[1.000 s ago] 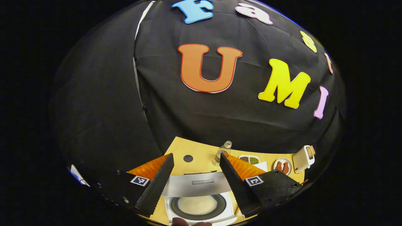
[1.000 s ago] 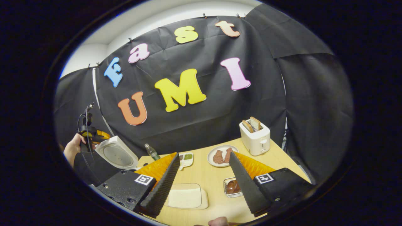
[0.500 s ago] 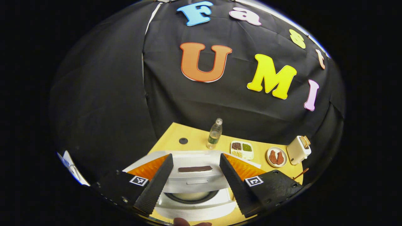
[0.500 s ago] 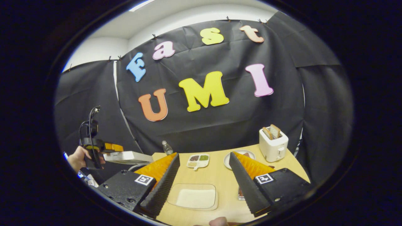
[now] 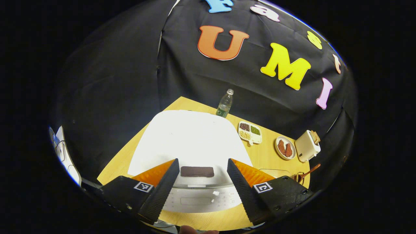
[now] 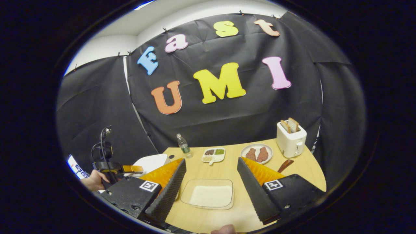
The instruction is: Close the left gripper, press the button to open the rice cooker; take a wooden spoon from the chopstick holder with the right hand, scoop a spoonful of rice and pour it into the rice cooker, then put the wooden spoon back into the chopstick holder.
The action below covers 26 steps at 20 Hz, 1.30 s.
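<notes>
The white rice cooker (image 5: 191, 139) stands with its lid down, a dark bar (image 5: 197, 171) near its front edge. My left gripper (image 5: 202, 161) hovers open just above the lid's front, one finger on each side of the bar, touching nothing. The right gripper view also has the cooker (image 6: 152, 161) at its left, with the left gripper (image 6: 128, 168) held in a hand (image 6: 95, 179). My right gripper (image 6: 211, 160) is open and empty above a clear tray of rice (image 6: 209, 196). A wooden spoon (image 6: 285, 165) pokes up past its right finger; the spoon (image 5: 308, 171) leans in a holder.
Along the back of the wooden table (image 6: 302, 172) stand a water bottle (image 6: 183, 144), a divided dish of beans (image 6: 213, 155), a plate of meat (image 6: 256, 153) and a white toaster (image 6: 291, 138) with toast. The black booth wall rises behind the table.
The cooker's lid, upright a second ago with rice showing in the pot, has swung down shut. My left gripper followed it down. The right gripper drifted back slightly, staying open.
</notes>
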### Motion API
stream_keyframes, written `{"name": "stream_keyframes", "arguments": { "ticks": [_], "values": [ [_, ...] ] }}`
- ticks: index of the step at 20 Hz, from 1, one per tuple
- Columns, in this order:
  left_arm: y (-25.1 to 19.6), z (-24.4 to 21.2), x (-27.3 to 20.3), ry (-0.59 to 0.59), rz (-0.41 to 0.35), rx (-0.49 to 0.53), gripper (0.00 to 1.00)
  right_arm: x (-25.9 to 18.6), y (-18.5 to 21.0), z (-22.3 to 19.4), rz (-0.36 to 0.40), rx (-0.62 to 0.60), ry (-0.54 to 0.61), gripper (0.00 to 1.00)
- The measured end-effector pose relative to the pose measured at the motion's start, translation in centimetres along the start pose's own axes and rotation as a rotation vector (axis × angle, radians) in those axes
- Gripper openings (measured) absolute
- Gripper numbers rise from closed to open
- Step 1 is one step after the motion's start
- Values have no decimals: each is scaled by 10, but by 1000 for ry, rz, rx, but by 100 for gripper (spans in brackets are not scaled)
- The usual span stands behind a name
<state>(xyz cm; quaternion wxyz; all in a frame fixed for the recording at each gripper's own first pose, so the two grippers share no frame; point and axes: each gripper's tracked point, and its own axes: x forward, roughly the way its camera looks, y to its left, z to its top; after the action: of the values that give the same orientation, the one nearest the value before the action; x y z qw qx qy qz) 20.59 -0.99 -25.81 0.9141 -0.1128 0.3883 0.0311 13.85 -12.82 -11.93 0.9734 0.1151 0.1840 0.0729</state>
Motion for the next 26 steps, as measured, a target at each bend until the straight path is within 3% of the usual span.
{"name": "stream_keyframes", "arguments": {
  "ticks": [3, 6, 10, 16, 20, 22, 25, 26],
  "values": [
    [6, -17, 9, 46, 21, 6, 96, 2, 2, 2, 5, -5, -4, 96],
    [11, -24, 10, 67, 48, 19, 97, 8, 5, 3, 14, -18, -5, 100],
    [5, -41, 13, 41, 86, 164, 98, 21, 12, -1, 41, -7, -1, 100],
    [2, -42, 11, 50, 65, 136, 99, 38, 12, -12, 90, 34, 31, 100],
    [0, -33, 13, -8, 105, 186, 97, 46, 5, -13, 117, 48, 40, 100],
    [-2, -27, 13, -27, 115, 167, 100, 48, 0, -8, 129, 38, 40, 100],
    [1, -15, 7, -72, 135, 136, 94, 52, -14, -1, 122, 9, 26, 100],
    [2, -11, 6, -82, 147, 128, 94, 53, -18, 0, 115, -1, 26, 95]
  ]
}}
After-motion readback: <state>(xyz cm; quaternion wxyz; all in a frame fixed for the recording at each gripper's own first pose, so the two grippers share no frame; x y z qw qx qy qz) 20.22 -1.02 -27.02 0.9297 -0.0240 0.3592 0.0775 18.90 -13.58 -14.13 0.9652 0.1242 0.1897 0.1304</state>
